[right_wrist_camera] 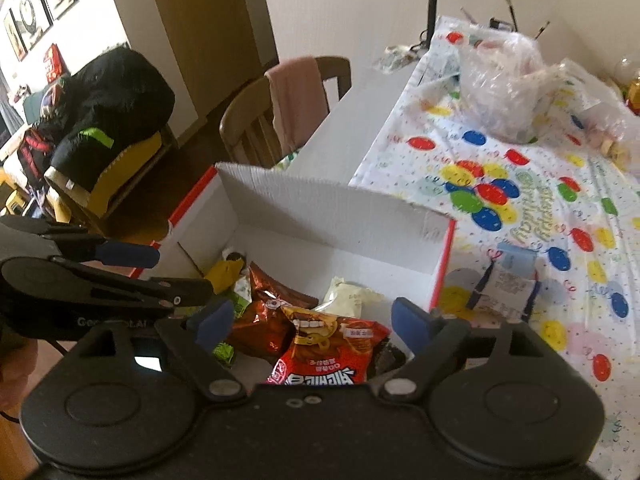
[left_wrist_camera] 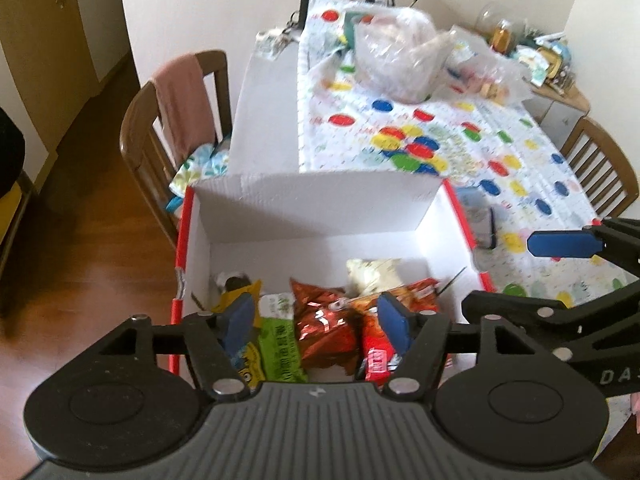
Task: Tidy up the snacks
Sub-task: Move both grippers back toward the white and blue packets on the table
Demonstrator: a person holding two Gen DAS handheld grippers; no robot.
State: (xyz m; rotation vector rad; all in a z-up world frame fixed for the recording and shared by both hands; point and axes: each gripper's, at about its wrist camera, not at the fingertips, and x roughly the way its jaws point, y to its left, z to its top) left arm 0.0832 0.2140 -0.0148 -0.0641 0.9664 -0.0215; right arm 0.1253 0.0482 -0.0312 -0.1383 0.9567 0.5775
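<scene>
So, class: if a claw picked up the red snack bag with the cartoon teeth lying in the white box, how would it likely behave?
The red snack bag looks puffed and crinkled, so probably light for its size and floppy, sagging from a pinch. Its glossy film may prove slippery between the right claw fingers. The contents are likely brittle, so a hard squeeze could crush them.

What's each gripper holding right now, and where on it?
Nothing. The left gripper and right gripper are both open, hovering above the snack packets in the white box; no packet is pinched between either pair of fingers.
</scene>
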